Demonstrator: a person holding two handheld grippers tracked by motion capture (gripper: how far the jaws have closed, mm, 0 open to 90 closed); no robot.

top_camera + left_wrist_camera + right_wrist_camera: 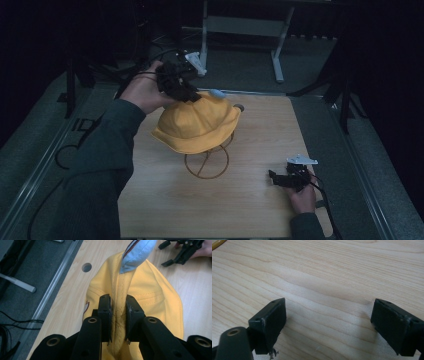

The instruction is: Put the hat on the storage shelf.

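Black jaws of the right gripper are seen spread wide apart and empty, low over the light wooden table at its near right, held by the right hand. A wire hat stand is placed near the table's centre, and a yellow bucket hat is draped over it. At the hat's far side, a fold of the crown is pinched between the closed jaws of the left gripper, held by the left hand. A light blue fabric tab is visible on the hat beyond the jaws.
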